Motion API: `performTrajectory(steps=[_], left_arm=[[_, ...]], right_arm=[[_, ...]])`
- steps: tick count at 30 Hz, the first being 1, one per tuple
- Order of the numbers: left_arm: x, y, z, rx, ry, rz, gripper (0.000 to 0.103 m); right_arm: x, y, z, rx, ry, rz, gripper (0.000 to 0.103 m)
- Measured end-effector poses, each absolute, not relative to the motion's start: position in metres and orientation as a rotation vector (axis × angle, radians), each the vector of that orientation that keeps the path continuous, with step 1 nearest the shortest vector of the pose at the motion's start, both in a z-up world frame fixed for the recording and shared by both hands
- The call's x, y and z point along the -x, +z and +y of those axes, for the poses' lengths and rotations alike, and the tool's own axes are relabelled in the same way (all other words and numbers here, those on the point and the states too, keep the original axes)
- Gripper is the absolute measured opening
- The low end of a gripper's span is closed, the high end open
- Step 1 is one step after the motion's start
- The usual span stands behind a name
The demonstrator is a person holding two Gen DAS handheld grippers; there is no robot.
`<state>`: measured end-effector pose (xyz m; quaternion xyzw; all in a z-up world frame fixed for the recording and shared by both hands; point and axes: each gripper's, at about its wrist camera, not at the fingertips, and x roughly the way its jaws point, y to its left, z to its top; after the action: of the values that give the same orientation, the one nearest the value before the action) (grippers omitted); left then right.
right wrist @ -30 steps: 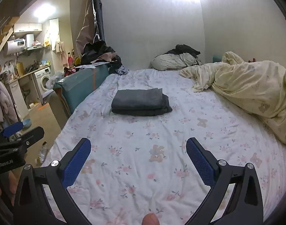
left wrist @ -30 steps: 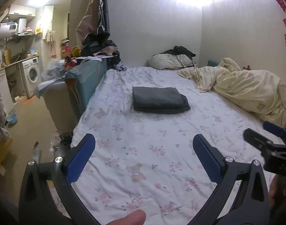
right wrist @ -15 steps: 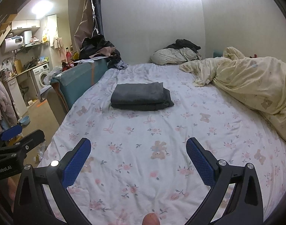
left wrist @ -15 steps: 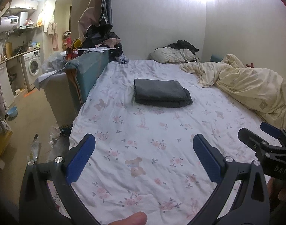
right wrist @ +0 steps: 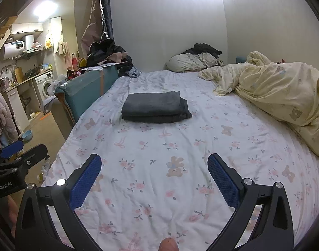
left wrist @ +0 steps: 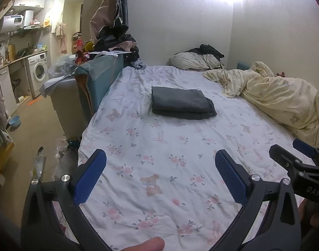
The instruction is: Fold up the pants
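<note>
Matt dark-grey cloth pants [left wrist: 181, 102] on soft, wrinkled floral cotton sheet [left wrist: 159, 156]; textured blue pads [right wrist: 85, 181] on matt black plastic

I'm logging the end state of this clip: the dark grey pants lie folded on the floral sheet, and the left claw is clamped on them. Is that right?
Not quite. The dark grey pants do lie folded on the floral sheet, but the left claw is open and empty, well short of them. The left wrist view shows its blue pads spread wide over bare sheet. The right claw is open too.

Home bedroom, bed [left wrist: 159, 150], washing machine [left wrist: 38, 71]
</note>
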<state>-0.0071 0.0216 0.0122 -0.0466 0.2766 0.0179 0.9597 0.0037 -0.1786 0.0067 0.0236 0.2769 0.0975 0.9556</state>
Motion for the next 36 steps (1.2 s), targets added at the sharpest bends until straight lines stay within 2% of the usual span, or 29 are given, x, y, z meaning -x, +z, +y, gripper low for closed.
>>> performTrajectory(steps=[36], left_arm=[[0.0059,0.0139,0.0217,0.098,0.038,0.563,0.103]], right_arm=[[-0.0052,0.0060,-0.1787,-0.061,0.201,0.572,0.103]])
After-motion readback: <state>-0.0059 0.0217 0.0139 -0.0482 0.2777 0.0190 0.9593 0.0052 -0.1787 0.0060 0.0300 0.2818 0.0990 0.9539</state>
